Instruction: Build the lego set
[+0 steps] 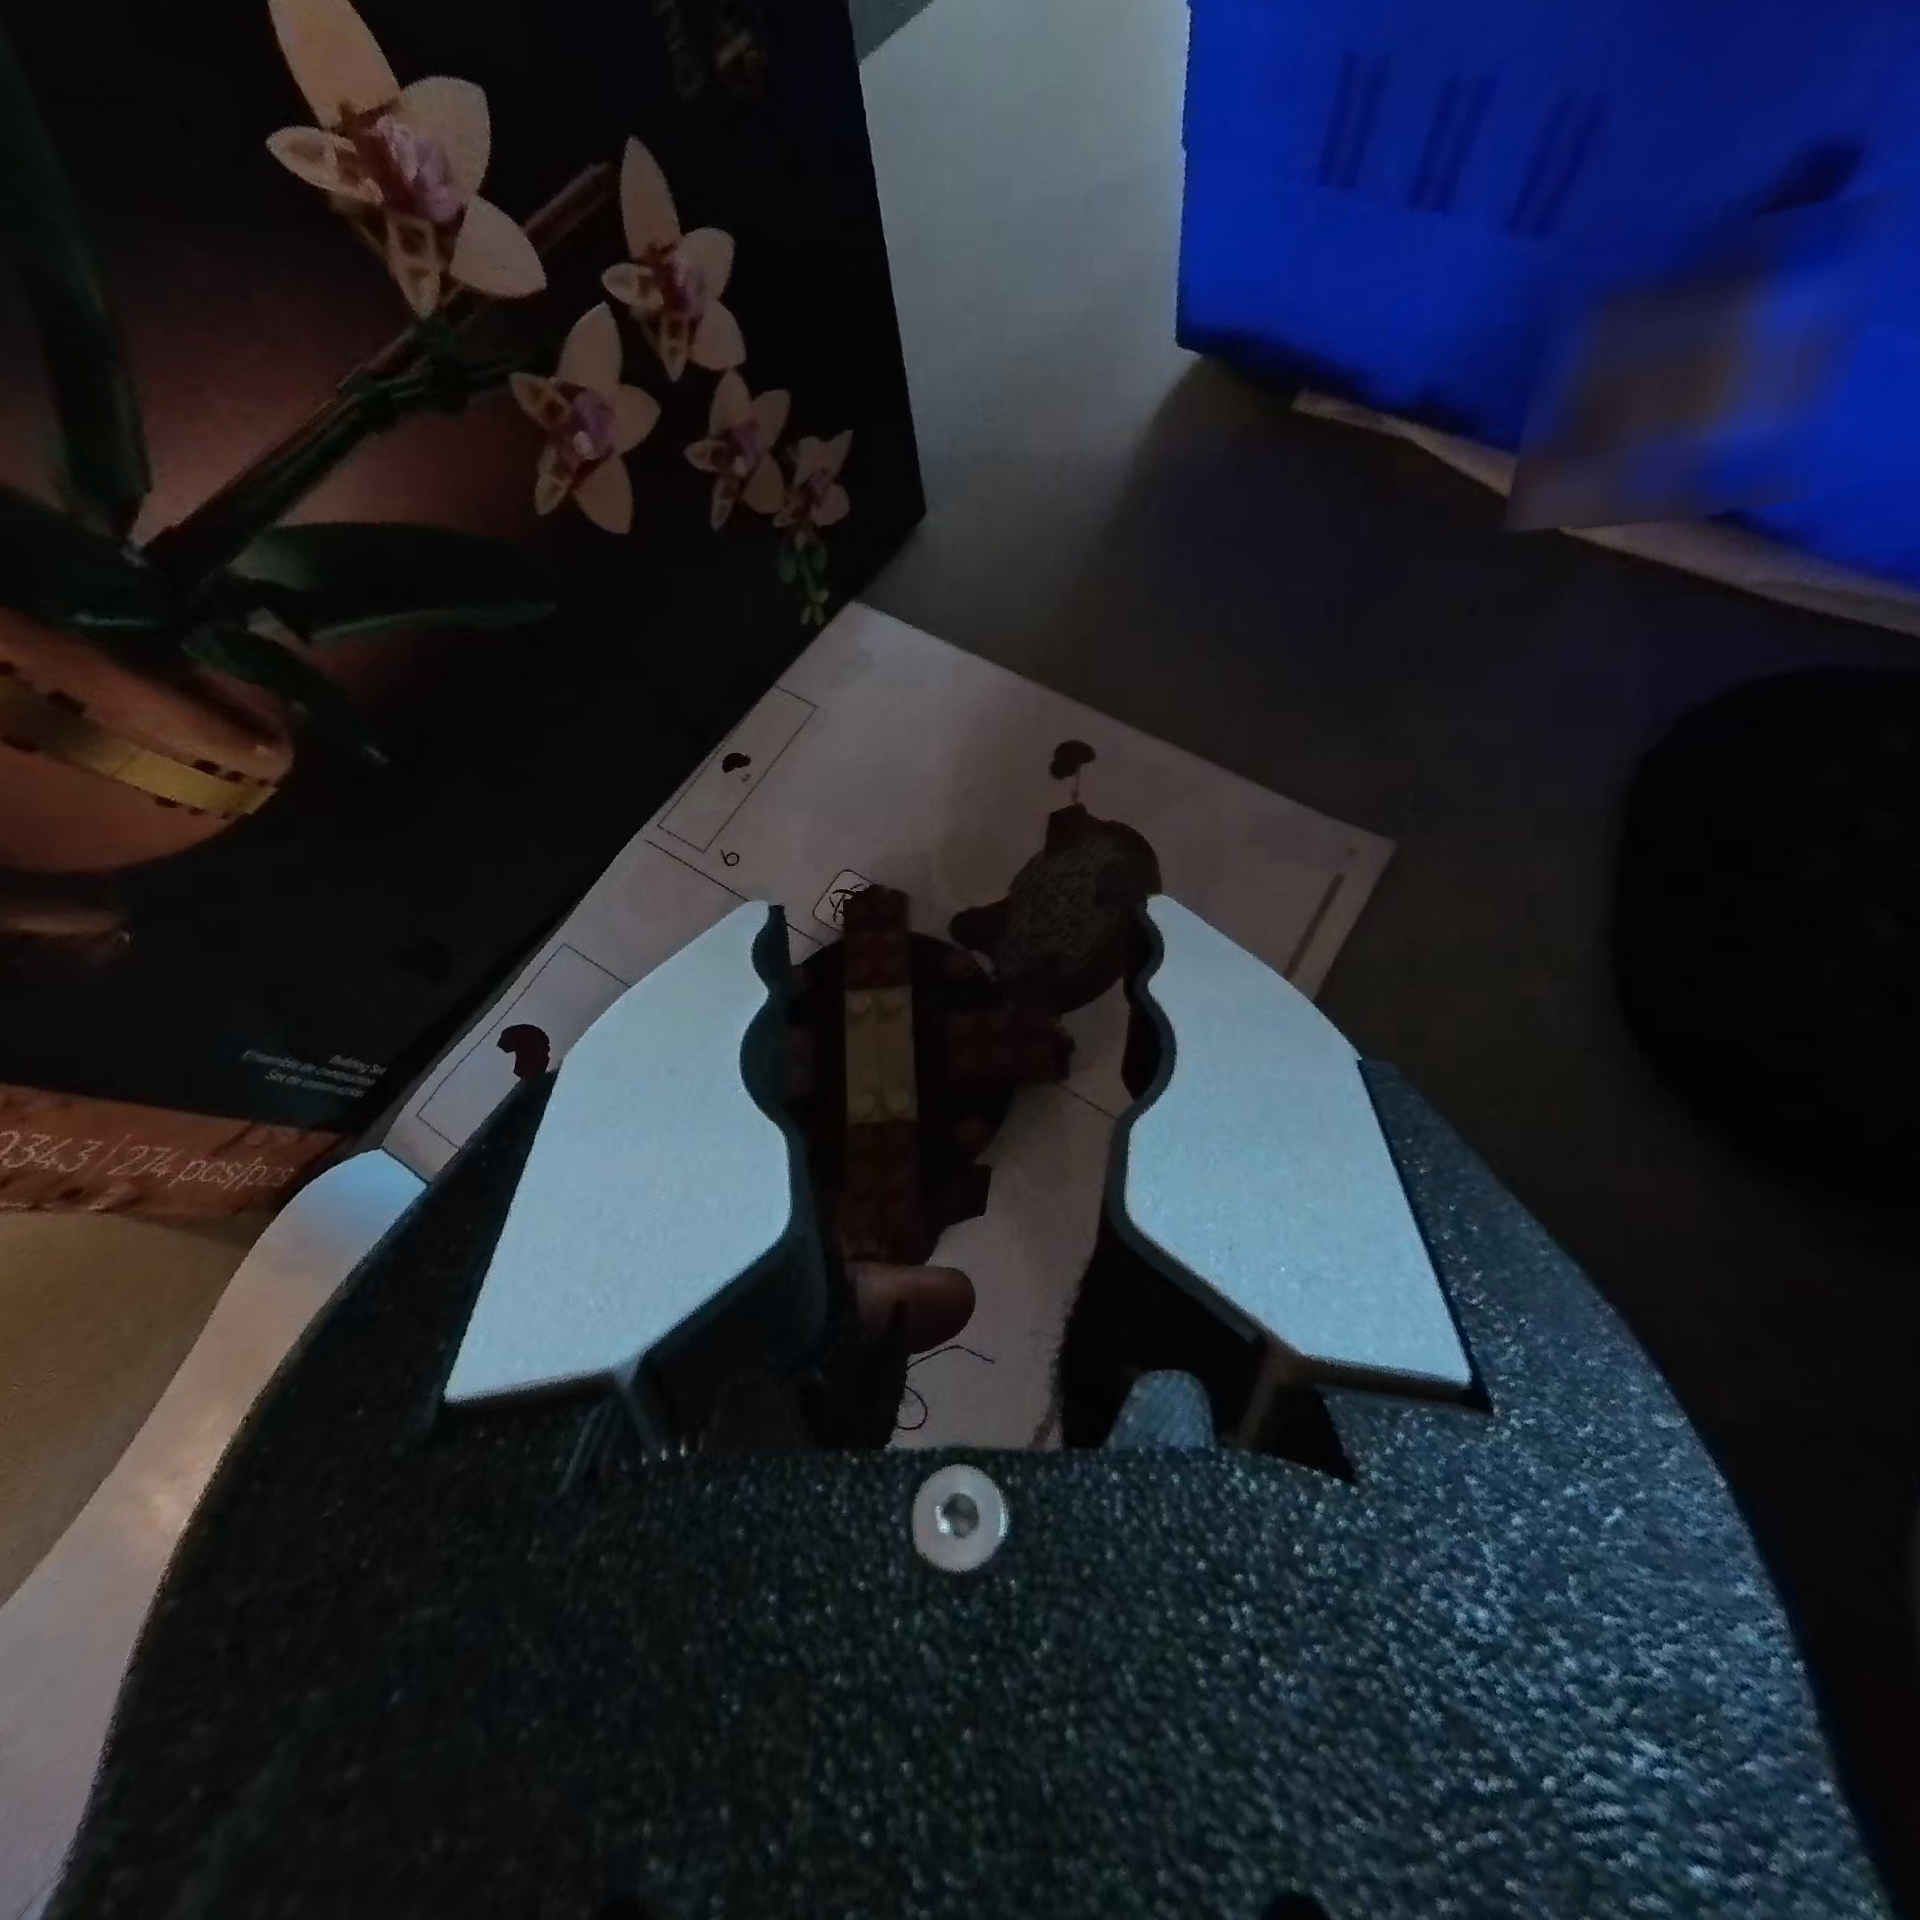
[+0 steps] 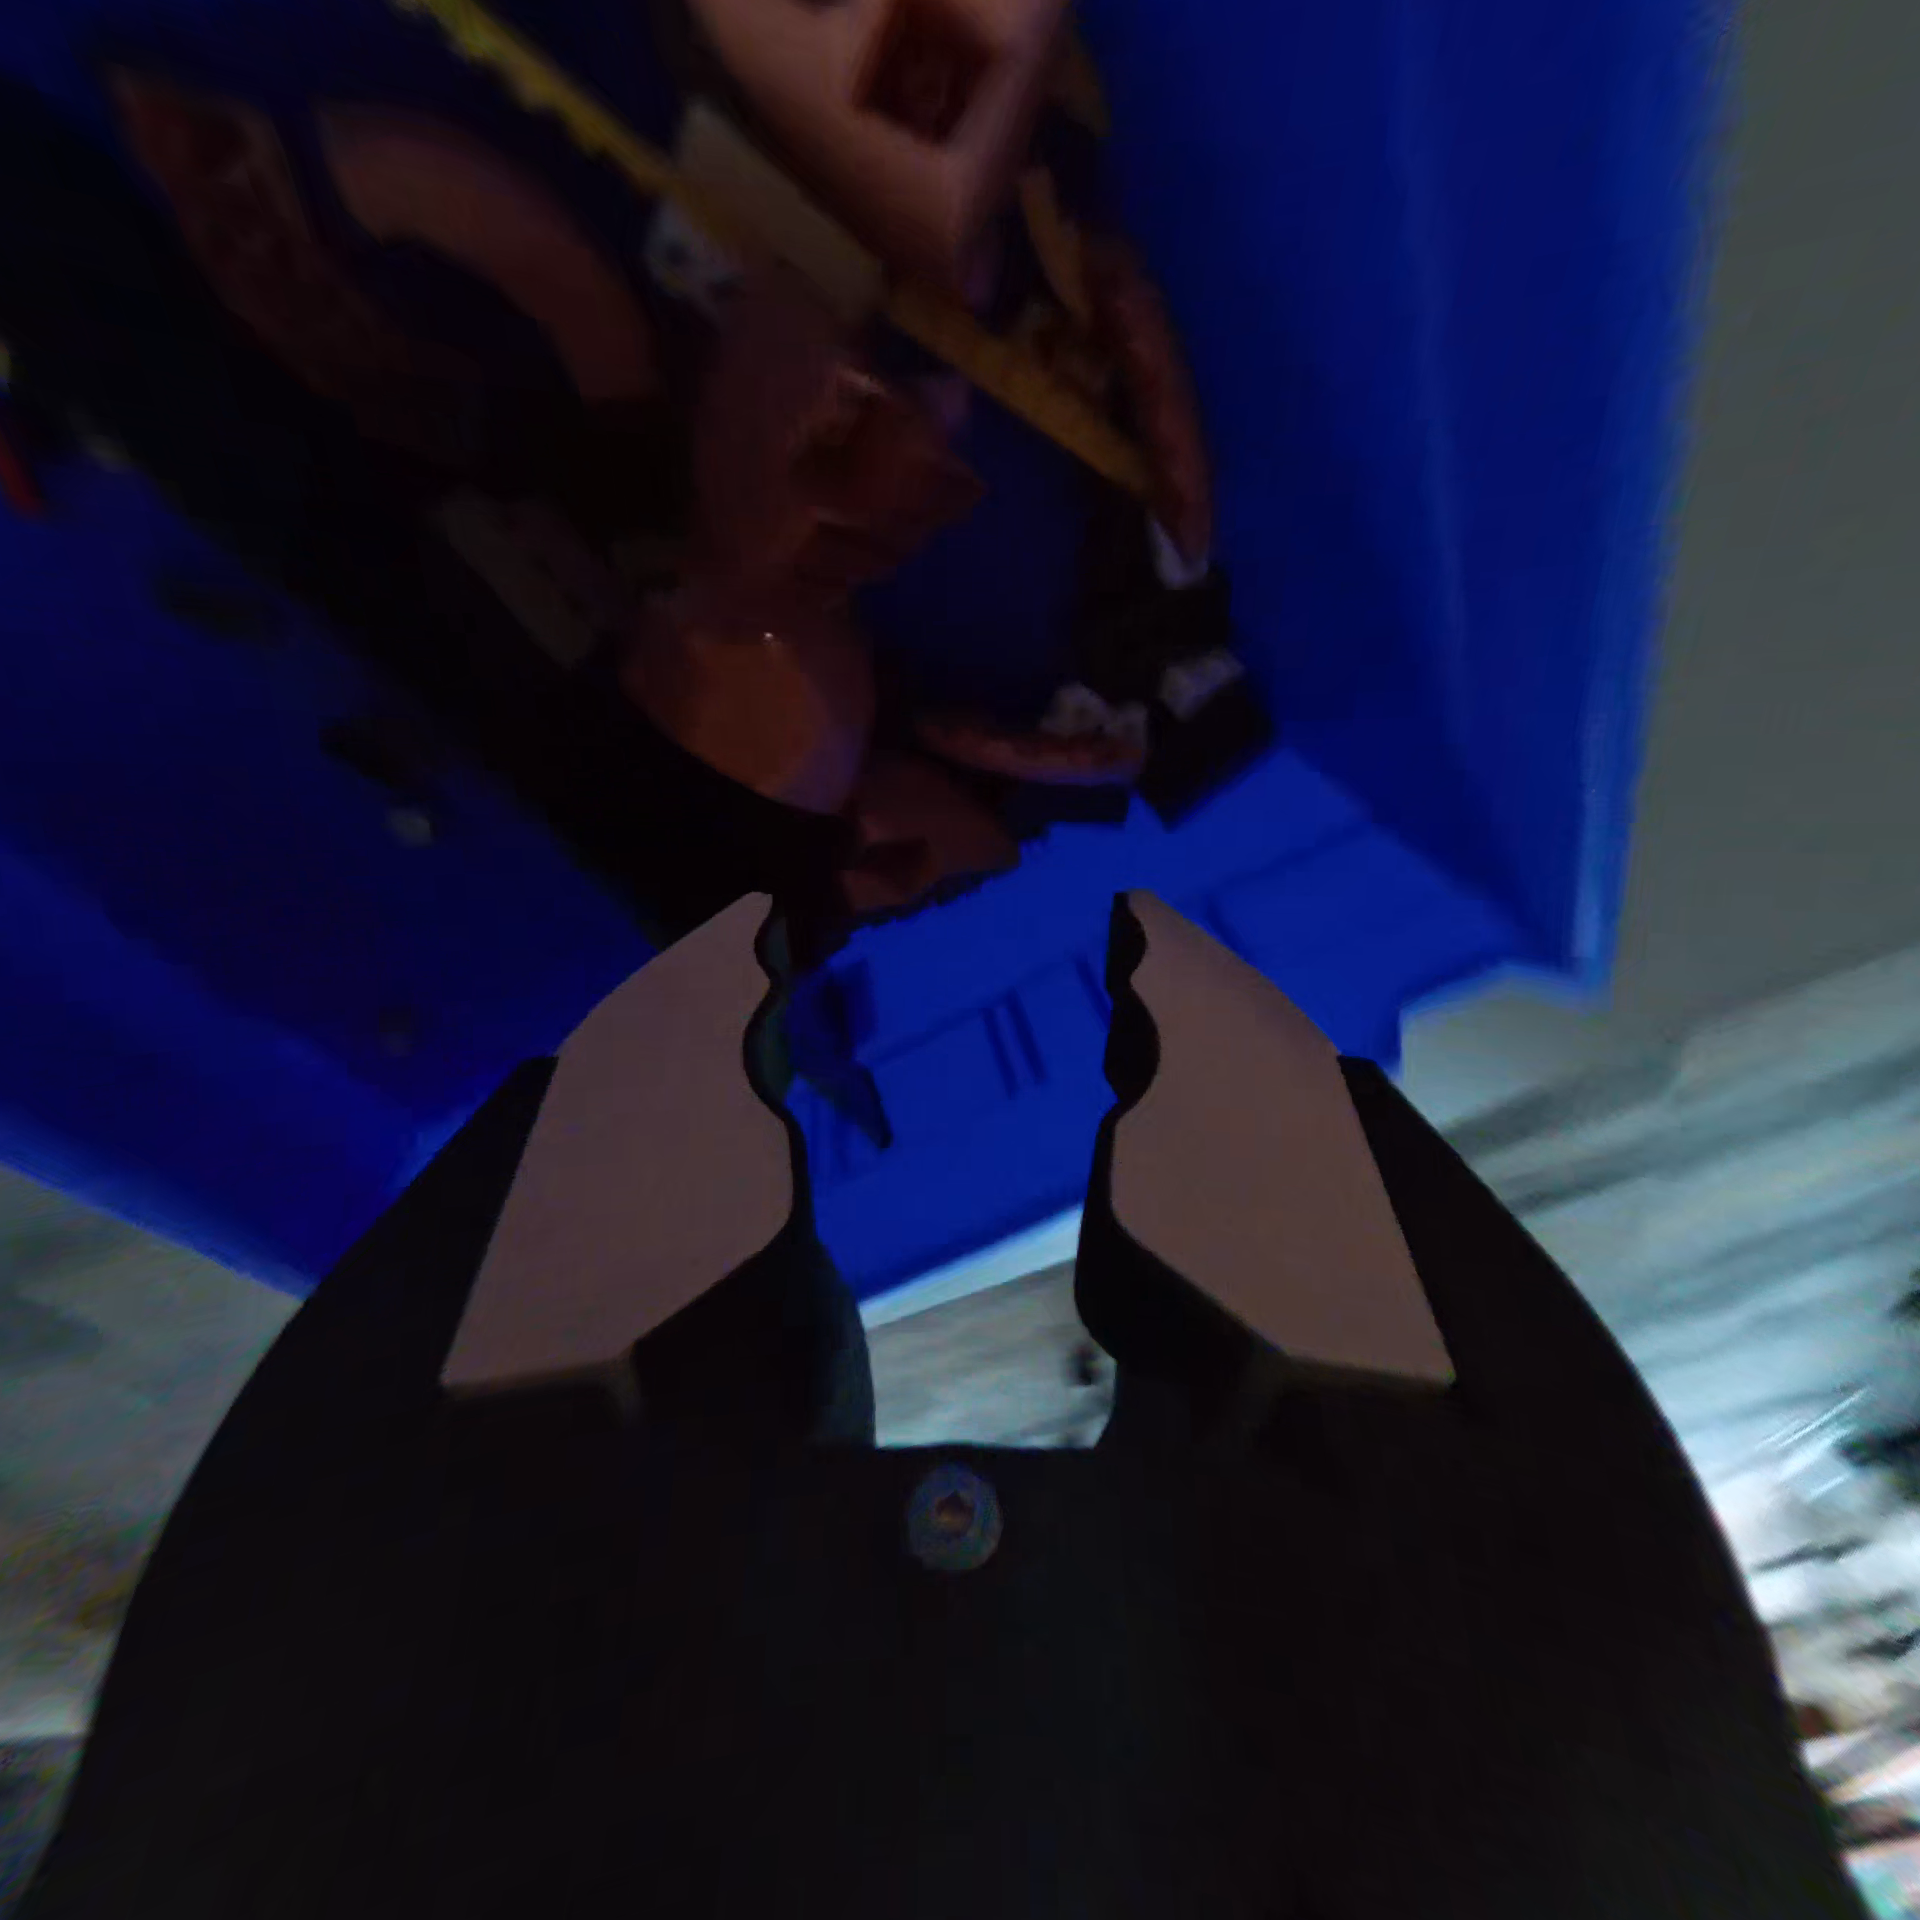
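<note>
In the left wrist view my left gripper is open above a printed instruction sheet. A dark brown brick assembly with a tan strip stands between its fingers, close against the left pad. Bare paper shows between the assembly and the right pad. A person's fingertip shows under the assembly. In the blurred right wrist view my right gripper is open with nothing between its pads, at the near wall of a blue bin. The bin holds a heap of brown and tan bricks.
A dark box printed with white orchids stands at the back left, touching the sheet. The blue bin sits at the back right. A dark round object lies at the right. The grey table shows between them. My hands' fingertips stand some 35 centimeters from each other.
</note>
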Motion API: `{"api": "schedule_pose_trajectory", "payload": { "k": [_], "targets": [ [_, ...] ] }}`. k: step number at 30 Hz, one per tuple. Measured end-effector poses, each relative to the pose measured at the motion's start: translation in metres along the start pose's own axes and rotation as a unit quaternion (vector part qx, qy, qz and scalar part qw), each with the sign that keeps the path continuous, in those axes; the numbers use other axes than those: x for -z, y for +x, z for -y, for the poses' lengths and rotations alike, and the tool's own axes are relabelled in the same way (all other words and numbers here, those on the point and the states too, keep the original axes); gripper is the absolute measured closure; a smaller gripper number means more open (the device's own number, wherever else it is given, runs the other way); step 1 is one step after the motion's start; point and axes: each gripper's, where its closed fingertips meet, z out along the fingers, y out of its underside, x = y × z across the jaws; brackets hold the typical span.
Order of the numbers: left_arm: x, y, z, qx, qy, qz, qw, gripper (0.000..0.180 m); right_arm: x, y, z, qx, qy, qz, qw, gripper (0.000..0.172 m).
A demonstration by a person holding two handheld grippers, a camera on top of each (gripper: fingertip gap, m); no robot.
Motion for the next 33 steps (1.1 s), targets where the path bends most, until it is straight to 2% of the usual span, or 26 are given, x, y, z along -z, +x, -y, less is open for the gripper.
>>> {"api": "schedule_pose_trajectory", "payload": {
  "k": [3, 8, 10, 11, 14, 16, 20, 23, 25, 29, 33],
  "targets": [
    [0.0, 0.0, -0.002, -0.003, -0.004, 0.002, 1.0, 0.119, -0.016, -0.004, 0.005, 0.075, -0.006, 0.028, 0.997, 0.119],
    [-0.001, -0.002, -0.003, 0.006, -0.005, 0.004, 1.0, 0.119, -0.04, -0.024, 0.018, 0.138, 0.009, 0.109, 0.984, 0.119],
    [-0.003, -0.002, -0.003, 0.003, -0.007, 0.003, 1.0, 0.119, -0.041, -0.029, 0.028, 0.134, 0.028, 0.138, 0.981, 0.122],
    [-0.003, -0.001, -0.004, 0.001, -0.009, 0.004, 1.0, 0.119, -0.041, -0.023, 0.035, 0.133, 0.043, 0.115, 0.984, 0.13],
    [-0.004, -0.002, -0.005, -0.001, -0.012, 0.003, 1.0, 0.119, -0.039, -0.003, 0.039, 0.146, 0.062, 0.035, 0.987, 0.132],
    [-0.004, -0.003, -0.006, 0.0, -0.014, 0.004, 1.0, 0.119, -0.033, 0.011, 0.038, 0.124, 0.074, -0.007, 0.99, 0.133],
    [-0.006, -0.003, -0.007, 0.001, -0.014, 0.003, 1.0, 0.119, -0.012, 0.014, 0.039, 0.045, 0.135, 0.023, 0.99, 0.137],
    [-0.007, -0.002, -0.007, 0.0, -0.015, 0.001, 1.0, 0.12, 0.012, 0.024, 0.042, 0.019, 0.197, 0.009, 0.98, 0.159],
    [-0.007, -0.002, -0.007, -0.001, -0.015, 0.001, 1.0, 0.12, 0.029, 0.03, 0.044, 0.002, 0.236, -0.002, 0.972, 0.163],
    [-0.006, -0.003, -0.006, 0.0, -0.012, 0.004, 1.0, 0.12, 0.041, 0.03, 0.035, 0.008, 0.239, -0.019, 0.971, 0.157],
    [-0.006, -0.002, -0.004, -0.002, -0.011, 0.003, 1.0, 0.12, 0.027, 0.01, 0.044, 0.012, 0.235, 0.023, 0.972, 0.126]
  ]
}}
